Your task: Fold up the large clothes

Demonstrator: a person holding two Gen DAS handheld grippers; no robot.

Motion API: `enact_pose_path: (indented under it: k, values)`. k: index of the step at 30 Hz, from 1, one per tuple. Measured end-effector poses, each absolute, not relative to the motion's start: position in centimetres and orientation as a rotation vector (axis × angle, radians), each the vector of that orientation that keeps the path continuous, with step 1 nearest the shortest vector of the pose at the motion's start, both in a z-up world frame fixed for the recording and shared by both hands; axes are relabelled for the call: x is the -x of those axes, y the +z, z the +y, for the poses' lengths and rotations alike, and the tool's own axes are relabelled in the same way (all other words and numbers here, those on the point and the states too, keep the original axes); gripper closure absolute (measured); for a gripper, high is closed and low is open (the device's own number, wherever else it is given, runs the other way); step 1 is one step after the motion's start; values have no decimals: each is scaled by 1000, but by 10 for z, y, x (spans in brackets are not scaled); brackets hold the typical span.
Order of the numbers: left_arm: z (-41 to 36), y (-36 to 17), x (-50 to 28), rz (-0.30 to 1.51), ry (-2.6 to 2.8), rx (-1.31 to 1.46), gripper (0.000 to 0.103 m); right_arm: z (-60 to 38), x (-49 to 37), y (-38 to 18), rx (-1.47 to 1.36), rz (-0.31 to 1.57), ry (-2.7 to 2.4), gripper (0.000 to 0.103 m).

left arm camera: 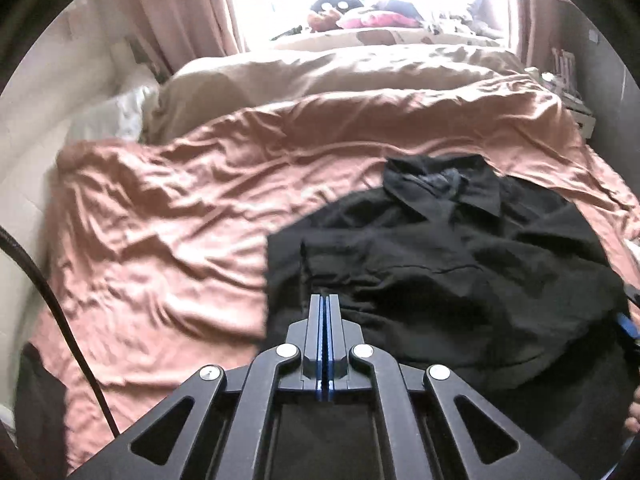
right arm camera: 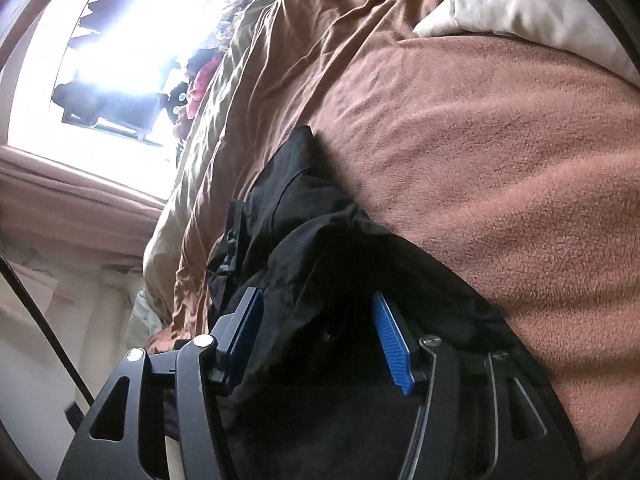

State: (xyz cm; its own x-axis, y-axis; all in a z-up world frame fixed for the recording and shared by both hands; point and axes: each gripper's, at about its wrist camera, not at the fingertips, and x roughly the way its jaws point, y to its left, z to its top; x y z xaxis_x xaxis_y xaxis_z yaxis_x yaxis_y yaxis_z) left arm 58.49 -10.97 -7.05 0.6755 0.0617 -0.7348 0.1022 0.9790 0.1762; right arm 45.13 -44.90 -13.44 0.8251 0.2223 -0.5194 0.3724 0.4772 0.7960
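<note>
A black collared shirt lies partly folded on the pink-brown bedspread, collar toward the far side. My left gripper is shut with its blue pads pressed together; the tips sit over the shirt's near left part, and no cloth shows between them. In the right wrist view the same shirt lies against the bedspread. My right gripper is open, its blue pads wide apart with black cloth between them. A bit of the right gripper shows at the left view's right edge.
A beige duvet and white pillow lie beyond the bedspread. Soft toys and cushions sit by the bright window with pink curtains. A black cable hangs at left. A shelf stands at the far right.
</note>
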Motion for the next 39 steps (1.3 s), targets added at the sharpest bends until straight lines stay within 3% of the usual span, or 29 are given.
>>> enact_pose_path:
  k: [13, 16, 17, 20, 21, 27, 29, 31, 33, 39]
  values:
    - [-74, -136, -628, 1034, -35, -99, 103, -441, -458, -127, -1027, 628, -145, 48]
    - [-74, -140, -629, 1054, -69, -61, 99, -440, -457, -122, -1028, 624, -144, 48]
    - [-75, -141, -630, 1060, -78, -58, 90, -440, -456, -121, -1033, 621, -145, 48]
    - [-83, -149, -636, 1080, -85, -81, 41, -442, -453, -121, -1039, 616, -144, 48]
    - [-86, -151, -638, 1079, -91, -83, 39, -443, -453, -121, -1040, 616, -142, 48]
    - [-90, -176, -654, 1153, -98, -45, 40, -447, -453, -122, -1043, 616, -139, 48]
    - [-89, -187, -659, 1185, -104, -19, 44, -446, -453, -123, -1048, 616, -141, 48]
    - [-92, -192, -662, 1179, -108, -19, 53, -448, -453, -124, -1056, 614, -140, 48]
    - [-101, -188, -661, 1146, -81, -93, 73, -450, -452, -125, -1063, 611, -138, 48]
    - [-100, -142, -654, 1014, -48, -172, 78, -453, -440, -113, -1121, 572, -94, 48]
